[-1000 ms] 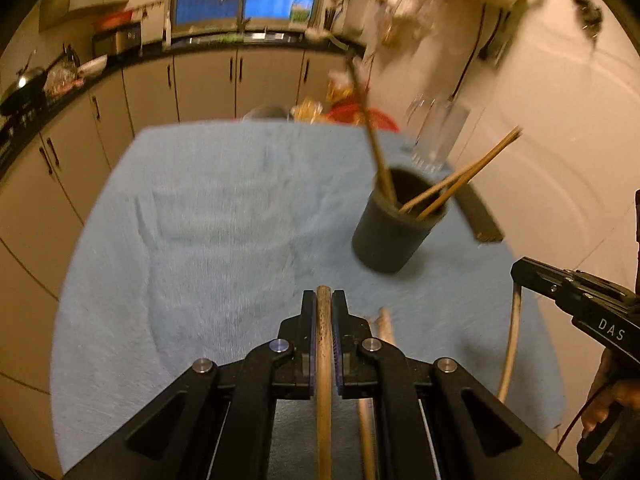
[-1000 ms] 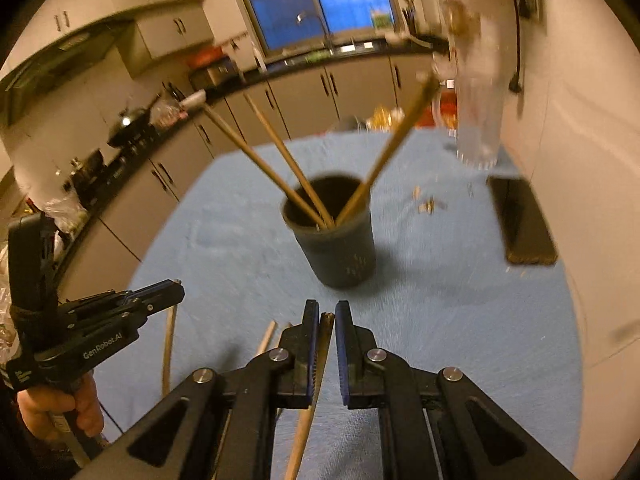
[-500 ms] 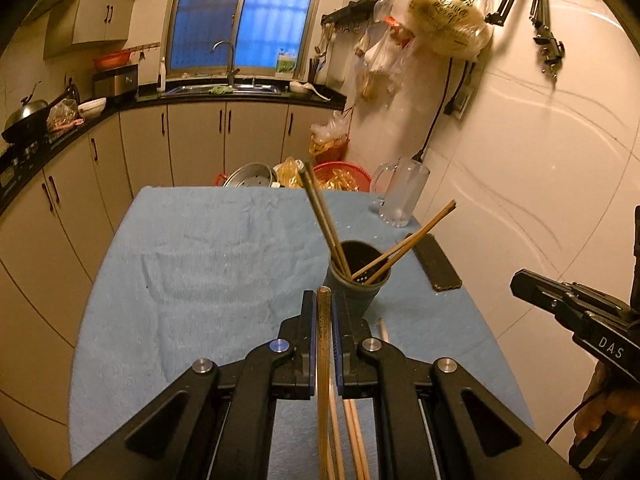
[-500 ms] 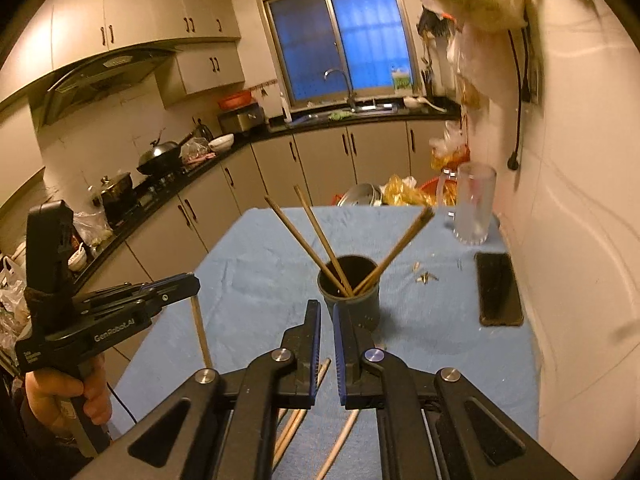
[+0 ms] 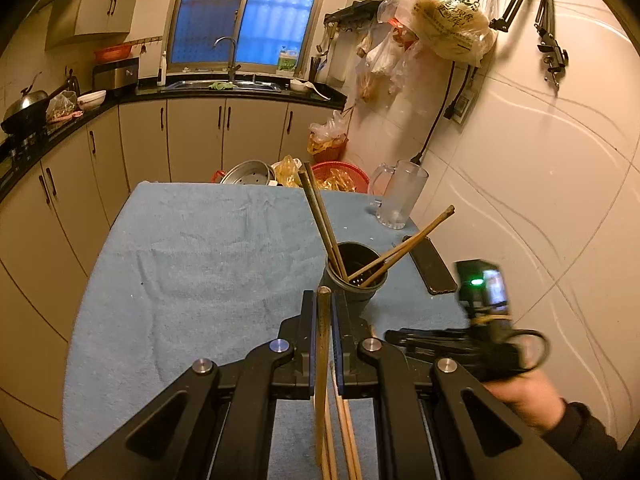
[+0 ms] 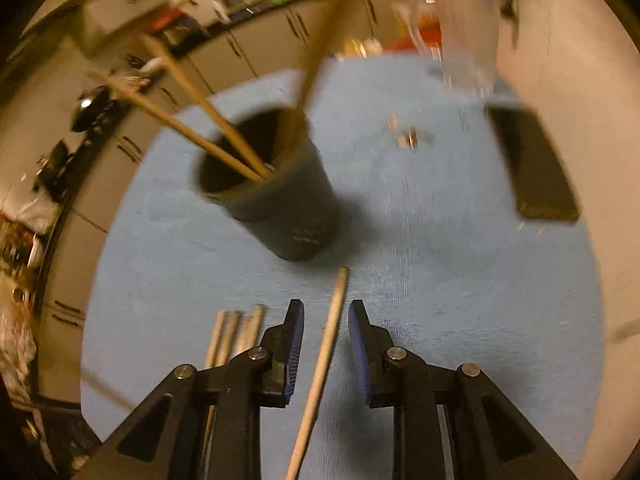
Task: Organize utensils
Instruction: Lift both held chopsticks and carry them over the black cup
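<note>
Left hand-held gripper [image 5: 323,312] clenched on one chopstick [image 5: 322,360] — dark cup [image 5: 356,280] just ahead. Right hand-held gripper [image 6: 326,320] just been opening — loose chopstick [image 6: 326,356] between its jaws, ungripped, on desk [image 6: 460,280].

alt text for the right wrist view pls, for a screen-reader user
The right gripper hangs open over a blue towel, a single chopstick lying untouched between its jaws. Ahead, a dark cup holds several chopsticks; more lie loose at left. The view is motion-blurred.
</note>
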Tool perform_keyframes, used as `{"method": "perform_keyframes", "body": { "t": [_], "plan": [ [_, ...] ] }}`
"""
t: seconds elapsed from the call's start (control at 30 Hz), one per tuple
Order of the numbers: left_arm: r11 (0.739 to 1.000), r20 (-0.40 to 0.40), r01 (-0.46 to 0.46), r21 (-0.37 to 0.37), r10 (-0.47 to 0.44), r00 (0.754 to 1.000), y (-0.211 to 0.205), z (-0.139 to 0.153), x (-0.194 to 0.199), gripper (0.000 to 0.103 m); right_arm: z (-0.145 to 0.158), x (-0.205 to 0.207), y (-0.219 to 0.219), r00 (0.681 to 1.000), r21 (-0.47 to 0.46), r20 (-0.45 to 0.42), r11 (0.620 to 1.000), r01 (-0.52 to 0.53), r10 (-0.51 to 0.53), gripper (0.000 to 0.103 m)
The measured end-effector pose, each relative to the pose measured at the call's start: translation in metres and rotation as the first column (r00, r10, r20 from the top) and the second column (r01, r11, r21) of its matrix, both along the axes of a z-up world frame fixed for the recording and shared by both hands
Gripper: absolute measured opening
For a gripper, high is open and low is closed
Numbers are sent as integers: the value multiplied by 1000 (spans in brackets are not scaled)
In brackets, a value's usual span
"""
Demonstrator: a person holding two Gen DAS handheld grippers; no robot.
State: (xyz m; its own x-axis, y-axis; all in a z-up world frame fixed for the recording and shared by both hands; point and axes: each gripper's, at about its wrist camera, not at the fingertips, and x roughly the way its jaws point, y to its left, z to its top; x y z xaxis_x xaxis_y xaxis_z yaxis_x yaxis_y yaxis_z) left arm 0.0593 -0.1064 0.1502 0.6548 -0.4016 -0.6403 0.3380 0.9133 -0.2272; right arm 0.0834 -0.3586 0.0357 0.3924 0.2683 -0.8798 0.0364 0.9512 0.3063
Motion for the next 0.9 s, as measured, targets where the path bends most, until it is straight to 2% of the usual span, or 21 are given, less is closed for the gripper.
{"method": "perform_keyframes", "body": {
  "t": [0.17,0.3,0.33,0.37,0.4,0.5,0.67,0.9],
  "plan": [
    [1000,-11,-2,-3,2,1000,2,-4,5,7,-22,22,3,999,11,-47,1000,17,-17,26],
    [1000,-14,-6,-8,6,1000,4,-7,7,7,-34,33,12,998,-51,-67,999,10,-13,26],
    [1000,-13,-6,-9,6,1000,5,-7,7,7,-34,34,14,999,-67,-47,998,5,-8,25],
    [1000,-12,-7,-10,7,1000,5,-7,7,7,-35,34,18,999,-90,-45,996,-5,1,22],
    [1000,-12,-8,-11,8,1000,6,-7,7,7,-34,34,21,999,-121,-40,993,-13,9,10],
    [1000,-12,-13,-21,13,1000,7,-7,6,7,-33,28,25,999,-135,-16,990,-30,28,8],
    [999,-9,-18,-38,17,1000,12,-5,4,7,-3,-2,18,996,-88,81,995,-40,47,8],
    [999,23,-17,-40,18,1000,14,8,-4,7,74,-49,16,958,-47,270,995,-84,93,8]
  ]
}}
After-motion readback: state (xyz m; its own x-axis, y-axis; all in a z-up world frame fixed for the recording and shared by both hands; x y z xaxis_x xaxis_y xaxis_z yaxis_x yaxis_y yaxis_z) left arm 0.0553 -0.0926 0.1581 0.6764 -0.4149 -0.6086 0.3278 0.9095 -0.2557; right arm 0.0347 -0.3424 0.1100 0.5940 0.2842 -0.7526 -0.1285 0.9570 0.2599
